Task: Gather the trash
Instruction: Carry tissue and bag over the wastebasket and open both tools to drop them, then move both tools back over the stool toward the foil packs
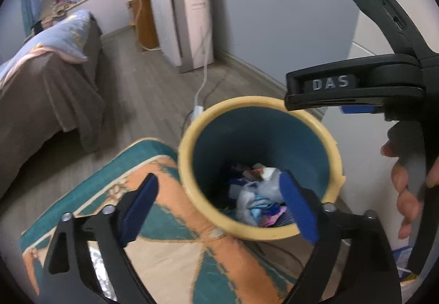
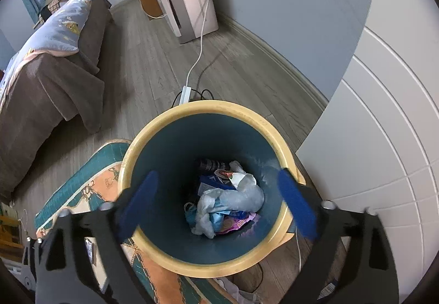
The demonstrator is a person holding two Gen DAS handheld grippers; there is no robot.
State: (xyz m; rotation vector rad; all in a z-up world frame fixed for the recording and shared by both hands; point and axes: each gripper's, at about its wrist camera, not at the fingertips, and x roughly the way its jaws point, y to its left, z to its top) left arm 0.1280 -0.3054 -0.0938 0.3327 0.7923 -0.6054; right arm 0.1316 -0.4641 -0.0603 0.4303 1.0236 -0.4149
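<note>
Lying in the bin [image 2: 142, 145]: crumpled trash [image 2: 225, 202].

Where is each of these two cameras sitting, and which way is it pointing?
Left wrist: sits on the left gripper, looks down along its open jaws at the bin; the right gripper and a hand show.
Right wrist: sits on the right gripper, looks steeply into the bin; open jaws only.
Shared: bin, trash, rug, bed.

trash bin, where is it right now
In both wrist views the trash bin stands on the wood floor low in the picture, beside the patterned rug, under both open grippers.
</note>
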